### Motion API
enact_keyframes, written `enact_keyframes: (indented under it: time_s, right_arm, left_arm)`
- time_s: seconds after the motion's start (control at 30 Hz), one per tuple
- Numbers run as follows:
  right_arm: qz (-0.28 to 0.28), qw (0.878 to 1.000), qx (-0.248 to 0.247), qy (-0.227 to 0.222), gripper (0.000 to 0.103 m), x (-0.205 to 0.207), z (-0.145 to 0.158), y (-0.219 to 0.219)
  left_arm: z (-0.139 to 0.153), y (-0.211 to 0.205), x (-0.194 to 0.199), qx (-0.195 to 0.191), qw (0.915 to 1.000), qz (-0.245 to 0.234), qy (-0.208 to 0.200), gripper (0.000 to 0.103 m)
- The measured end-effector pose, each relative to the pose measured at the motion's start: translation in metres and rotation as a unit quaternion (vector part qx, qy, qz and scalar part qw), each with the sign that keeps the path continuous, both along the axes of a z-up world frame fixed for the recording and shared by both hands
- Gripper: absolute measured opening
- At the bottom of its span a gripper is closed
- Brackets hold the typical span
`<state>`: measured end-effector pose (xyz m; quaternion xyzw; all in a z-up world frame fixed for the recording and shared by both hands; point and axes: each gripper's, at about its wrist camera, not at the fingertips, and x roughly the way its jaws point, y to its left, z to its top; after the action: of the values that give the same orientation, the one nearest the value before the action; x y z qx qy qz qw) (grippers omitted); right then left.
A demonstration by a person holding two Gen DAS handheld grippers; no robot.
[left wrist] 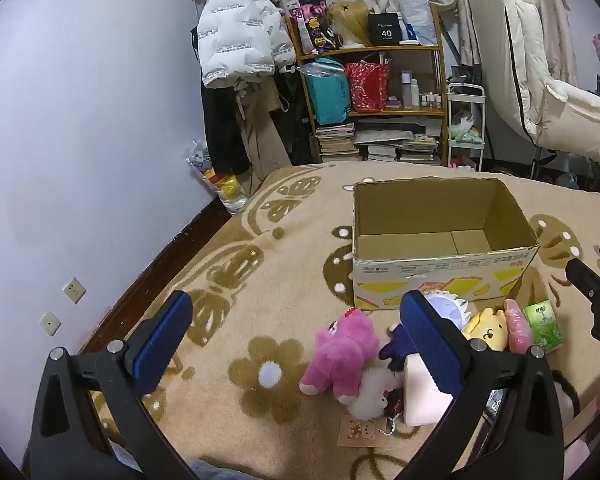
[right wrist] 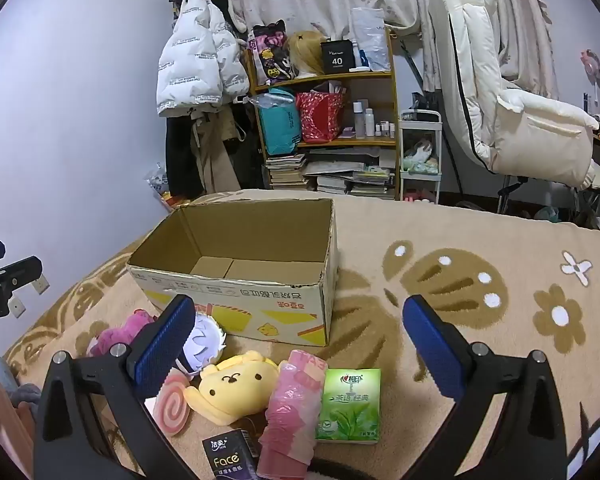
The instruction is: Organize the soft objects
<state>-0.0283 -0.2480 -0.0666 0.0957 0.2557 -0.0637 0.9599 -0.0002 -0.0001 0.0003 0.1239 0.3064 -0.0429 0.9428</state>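
Left wrist view looks down over a tan blanket (left wrist: 260,248) patterned with brown flowers and butterflies, spread across a bed. The left gripper (left wrist: 296,338) hangs above it with its blue-padded fingers (left wrist: 162,342) wide apart and nothing between them. An open cardboard box (left wrist: 440,268) stands upright on the blanket ahead, its inside bare. Just in front of the box lies a cluster of soft things: a pink plush bear (left wrist: 342,354) on its side, touching a white fluffy toy (left wrist: 374,394) below it, a dark purple plush (left wrist: 396,346) partly hidden behind the right-hand finger, a yellow plush (left wrist: 486,326), a pink plastic roll (left wrist: 518,326) and a green tissue pack (left wrist: 544,324) at the far right of the row.

From the right wrist view the same box (right wrist: 236,280) sits to the left of centre, and the right gripper (right wrist: 300,346) is also spread fully, empty, over the blanket (right wrist: 480,240). Between and below its fingers (right wrist: 434,350) lie the yellow plush (right wrist: 230,386), the pink plastic roll (right wrist: 292,408) touching it, and the green tissue pack (right wrist: 350,404) just beside the roll. A pink spiral-patterned piece (right wrist: 174,412) rests against the yellow plush (its lower edge is cut off by the gripper body), and a black tissue pack marked "Face" (right wrist: 230,458) lies at the bottom edge. A white spiky-haired plush (right wrist: 202,340) sits against the box front, with the pink plush bear (right wrist: 118,334) further left.
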Motion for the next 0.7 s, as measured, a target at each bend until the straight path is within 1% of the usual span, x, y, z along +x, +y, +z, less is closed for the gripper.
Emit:
enact_keyframes:
  time_s: [0.07, 0.43, 0.47, 0.7]
  right_arm:
    - [0.001, 1.000, -0.005, 0.001, 0.103, 0.0000, 0.0001, 0.0003]
    - [0.001, 1.000, -0.004, 0.000, 0.103, -0.0002, 0.0005, 0.0003]
    - [0.001, 1.000, -0.004, 0.000, 0.103, -0.0003, 0.0005, 0.0003]
    - [0.001, 1.000, -0.004, 0.000, 0.103, -0.0002, 0.0007, 0.0005]
  left_arm:
    - [0.0008, -0.0002, -0.0007, -0.004, 1.0000, -0.004, -0.001, 0.103]
    - [-0.0009, -0.0069, -0.0071, 0.000, 1.0000, 0.003, -0.003, 0.103]
    - [-0.0006, 0.0000, 0.0003, -0.006, 1.0000, 0.003, 0.003, 0.103]
    - [-0.0028, 0.0008, 0.0021, -0.006, 1.0000, 0.004, 0.006, 0.103]
